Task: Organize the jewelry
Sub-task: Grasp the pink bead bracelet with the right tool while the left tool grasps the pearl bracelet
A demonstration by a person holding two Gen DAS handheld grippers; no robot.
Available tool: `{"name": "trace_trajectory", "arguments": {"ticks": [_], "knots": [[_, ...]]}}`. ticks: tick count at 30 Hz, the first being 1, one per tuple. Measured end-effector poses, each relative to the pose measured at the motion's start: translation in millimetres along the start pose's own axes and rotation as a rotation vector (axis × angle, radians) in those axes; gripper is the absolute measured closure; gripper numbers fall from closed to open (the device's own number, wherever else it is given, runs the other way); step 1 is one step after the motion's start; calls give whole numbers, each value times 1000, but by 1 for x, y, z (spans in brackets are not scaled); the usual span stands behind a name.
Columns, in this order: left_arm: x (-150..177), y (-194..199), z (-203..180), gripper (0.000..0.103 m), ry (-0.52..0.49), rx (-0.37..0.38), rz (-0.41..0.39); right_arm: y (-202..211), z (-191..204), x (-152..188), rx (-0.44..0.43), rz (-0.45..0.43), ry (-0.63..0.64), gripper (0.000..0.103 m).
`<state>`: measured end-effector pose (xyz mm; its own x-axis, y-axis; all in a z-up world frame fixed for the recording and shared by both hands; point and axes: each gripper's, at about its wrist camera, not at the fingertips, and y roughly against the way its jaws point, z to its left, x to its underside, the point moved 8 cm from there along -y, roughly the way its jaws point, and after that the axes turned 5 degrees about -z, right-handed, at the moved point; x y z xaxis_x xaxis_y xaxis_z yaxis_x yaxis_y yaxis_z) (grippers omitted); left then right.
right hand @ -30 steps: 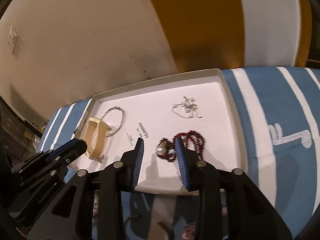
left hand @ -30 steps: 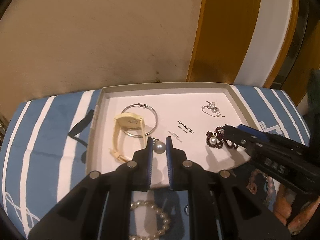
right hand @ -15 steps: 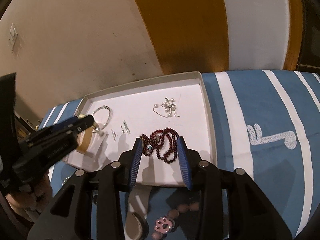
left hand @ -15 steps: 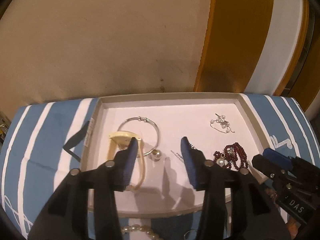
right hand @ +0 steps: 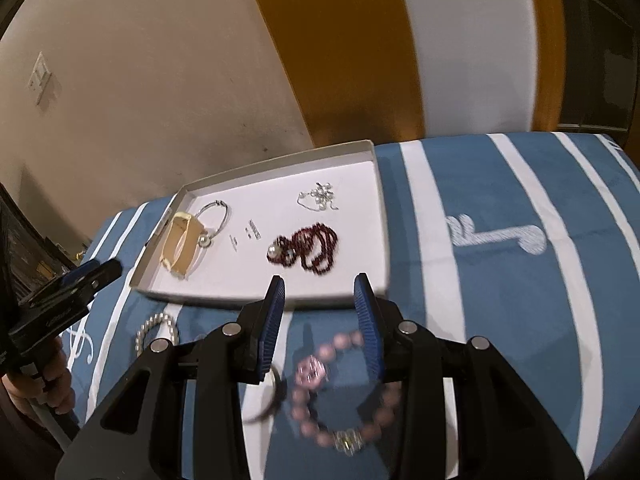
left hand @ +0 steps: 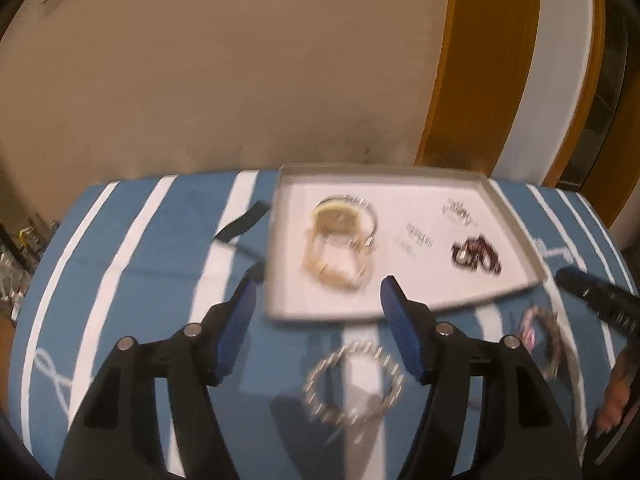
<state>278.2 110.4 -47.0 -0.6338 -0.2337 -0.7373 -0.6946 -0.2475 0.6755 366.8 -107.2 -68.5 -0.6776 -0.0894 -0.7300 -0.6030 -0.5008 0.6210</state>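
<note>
Jewelry sits split between two places: inside the shallow white cardboard tray [right hand: 382, 216] we see a cream plastic watch [right hand: 181, 240], a thin silver hoop bangle [right hand: 218, 216], a loose round pearl [right hand: 205, 241], a dark red beaded strand [right hand: 316, 246] and a small silver charm cluster [right hand: 320, 196]. On the blue-and-white striped cloth [right hand: 500, 300] over the table, just in front of the tray, lie a pearl bead bracelet [left hand: 352, 380] and a pink stone bead bracelet [right hand: 332, 392], with a dark ring beside it that is too blurred to name.

Our left gripper [left hand: 316, 320] has just been opening, its blue fingers now wide apart with nothing between them, and it hangs above the pearl bracelet. Our right gripper [right hand: 320, 312] stands partly apart, empty, over the pink bracelet.

Now the risks, as we judge them. Both views smear with motion, so a hasty drop could land a finger on the beads rather than around them and roll the strand away. Pads pinching one bead may let the rest swing and snag the tray's near wall. The two grippers work close together and could bump. The pearl lies loose, touching the bangle; a nudge to the tray could send it rolling.
</note>
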Motion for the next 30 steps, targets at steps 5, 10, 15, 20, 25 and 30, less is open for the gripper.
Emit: {"name": "trace_trajectory", "arguments": {"ticks": [5,10,15,20,25,30], "knots": [[34,23,21,36,6,-22,19,22,-2,21,17,-5,18,65],[64,37,32,34,26,-29,38,31,-7,44,57,0,36,65],[83,47,34,33,22,-37,41,33,-16,58,106,2,32,65],[88,54,38,29,27,-54,26,31,-23,62,138,1,30,65],[89,54,41,29,38,-66,27,19,-28,63,177,9,24,65],[86,50,40,29,41,-72,24,5,-29,63,219,29,39,66]]}}
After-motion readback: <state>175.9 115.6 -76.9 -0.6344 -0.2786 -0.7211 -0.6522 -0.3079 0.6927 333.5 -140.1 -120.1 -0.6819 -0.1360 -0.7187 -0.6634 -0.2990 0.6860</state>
